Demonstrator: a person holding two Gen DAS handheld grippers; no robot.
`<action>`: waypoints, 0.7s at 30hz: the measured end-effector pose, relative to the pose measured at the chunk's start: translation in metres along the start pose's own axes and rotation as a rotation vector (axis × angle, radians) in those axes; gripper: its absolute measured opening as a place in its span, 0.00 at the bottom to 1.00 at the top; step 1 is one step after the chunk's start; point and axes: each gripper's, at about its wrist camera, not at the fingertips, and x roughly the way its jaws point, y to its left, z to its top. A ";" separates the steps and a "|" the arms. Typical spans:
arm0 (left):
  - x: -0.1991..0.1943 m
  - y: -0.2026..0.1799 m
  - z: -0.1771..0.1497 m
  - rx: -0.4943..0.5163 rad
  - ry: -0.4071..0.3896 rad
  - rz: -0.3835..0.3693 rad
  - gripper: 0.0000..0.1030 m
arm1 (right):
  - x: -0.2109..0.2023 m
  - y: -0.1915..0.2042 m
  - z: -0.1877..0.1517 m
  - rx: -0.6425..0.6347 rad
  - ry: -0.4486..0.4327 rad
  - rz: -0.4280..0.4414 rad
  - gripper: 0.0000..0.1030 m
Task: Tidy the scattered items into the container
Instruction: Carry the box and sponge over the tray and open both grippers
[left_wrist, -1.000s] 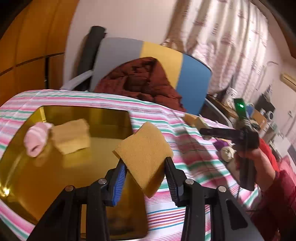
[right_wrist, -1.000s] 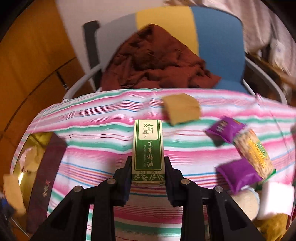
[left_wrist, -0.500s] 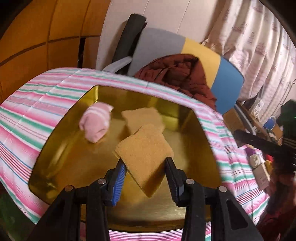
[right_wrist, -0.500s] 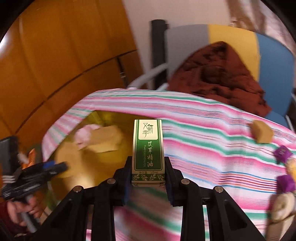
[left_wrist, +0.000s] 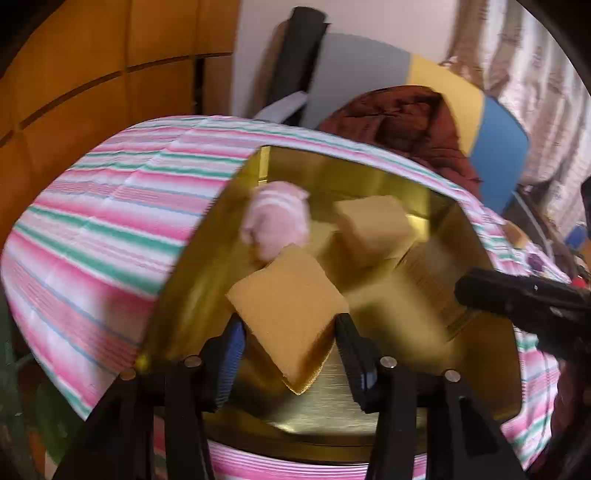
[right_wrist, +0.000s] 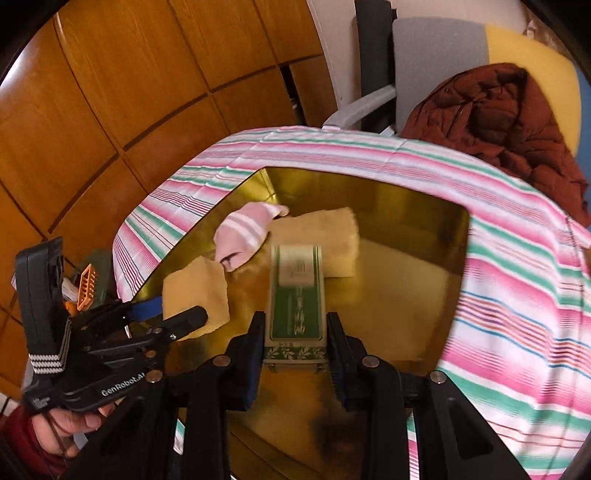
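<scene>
Both grippers hover over the gold container (right_wrist: 424, 206). Your left gripper (left_wrist: 288, 336) is opening, the tan sponge (left_wrist: 288, 306) loose between its parted pads; your right gripper (right_wrist: 295, 336) is opening too, the green box (right_wrist: 297, 306) blurred between jaws that no longer press it. You look mid-release on both. Counted inside the container: 1 pink sock (right_wrist: 245, 230) and 1 pale sponge (right_wrist: 325, 236) lying touching at the far end, plus these 2 arrivals. At least 2 small items (left_wrist: 524, 251) wait on the striped cloth (left_wrist: 110, 221), too blurred to name.
</scene>
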 end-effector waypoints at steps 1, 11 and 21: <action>0.000 0.005 0.000 -0.012 0.004 0.006 0.50 | 0.003 0.001 0.000 0.006 0.009 0.012 0.49; -0.013 0.025 -0.002 -0.128 -0.029 -0.040 0.57 | -0.005 0.008 -0.007 0.050 -0.031 0.080 0.60; -0.033 0.020 0.001 -0.178 -0.104 -0.045 0.57 | -0.043 -0.004 -0.016 0.078 -0.106 0.073 0.60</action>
